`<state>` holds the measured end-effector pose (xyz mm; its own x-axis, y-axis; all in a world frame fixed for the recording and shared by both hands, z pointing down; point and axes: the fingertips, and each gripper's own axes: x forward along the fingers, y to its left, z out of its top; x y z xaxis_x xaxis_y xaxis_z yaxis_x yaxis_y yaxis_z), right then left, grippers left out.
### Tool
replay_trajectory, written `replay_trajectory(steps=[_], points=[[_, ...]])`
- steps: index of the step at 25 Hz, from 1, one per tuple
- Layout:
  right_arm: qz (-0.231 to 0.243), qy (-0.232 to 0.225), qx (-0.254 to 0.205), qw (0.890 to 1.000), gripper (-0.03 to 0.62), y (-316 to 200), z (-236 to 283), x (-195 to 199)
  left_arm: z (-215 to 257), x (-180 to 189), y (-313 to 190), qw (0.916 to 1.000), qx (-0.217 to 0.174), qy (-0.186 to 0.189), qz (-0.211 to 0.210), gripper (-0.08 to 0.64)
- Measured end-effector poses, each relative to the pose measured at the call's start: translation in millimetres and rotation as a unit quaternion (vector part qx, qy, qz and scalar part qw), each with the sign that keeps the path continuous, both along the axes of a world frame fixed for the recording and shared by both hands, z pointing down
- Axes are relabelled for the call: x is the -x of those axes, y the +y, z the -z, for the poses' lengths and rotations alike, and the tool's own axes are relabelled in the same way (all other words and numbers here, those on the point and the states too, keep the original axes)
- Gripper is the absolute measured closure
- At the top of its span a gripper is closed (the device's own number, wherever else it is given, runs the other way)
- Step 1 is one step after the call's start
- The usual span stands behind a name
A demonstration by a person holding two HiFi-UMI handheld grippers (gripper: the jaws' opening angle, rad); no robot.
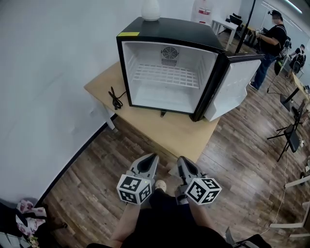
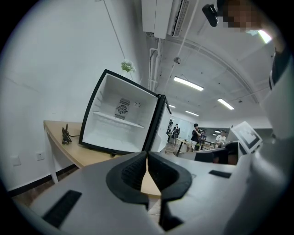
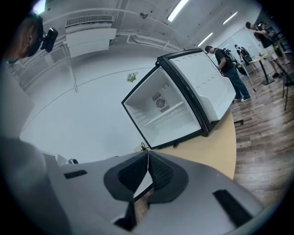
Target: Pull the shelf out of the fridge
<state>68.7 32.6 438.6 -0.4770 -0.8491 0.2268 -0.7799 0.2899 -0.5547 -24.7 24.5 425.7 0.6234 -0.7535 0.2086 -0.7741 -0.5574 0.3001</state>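
A small black fridge (image 1: 167, 29) stands on a wooden table (image 1: 169, 128) with its door (image 1: 237, 87) swung open to the right. Inside, a white wire shelf (image 1: 164, 75) lies halfway up the white interior. The shelf also shows in the left gripper view (image 2: 119, 120) and in the right gripper view (image 3: 165, 111). My left gripper (image 1: 156, 156) and right gripper (image 1: 178, 159) hang side by side well short of the table's near edge, both shut with nothing between their jaws.
A black cable (image 1: 115, 99) lies coiled on the table left of the fridge. A white vase (image 1: 150, 9) stands on the fridge top. A person (image 1: 271, 43) stands at the back right among desks. A black stand (image 1: 290, 138) is at the right, and clutter (image 1: 26, 218) lies at the lower left.
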Motion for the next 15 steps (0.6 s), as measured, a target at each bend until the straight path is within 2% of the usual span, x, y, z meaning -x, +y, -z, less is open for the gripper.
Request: replay_trajectory(steps=[7, 15], points=[[0.003, -0.009, 0.0, 1.0, 0.6, -45.8, -1.0, -6.5, -1.4, -13.3, -43.9, 0.9999, 0.001, -0.008, -0.01, 0.549], [0.002, -0.015, -0.002, 1.0, 0.6, -98.8, -7.7, -13.1, -8.9, -13.0, -96.5, 1.0, -0.003, -0.007, -0.002, 0.549]])
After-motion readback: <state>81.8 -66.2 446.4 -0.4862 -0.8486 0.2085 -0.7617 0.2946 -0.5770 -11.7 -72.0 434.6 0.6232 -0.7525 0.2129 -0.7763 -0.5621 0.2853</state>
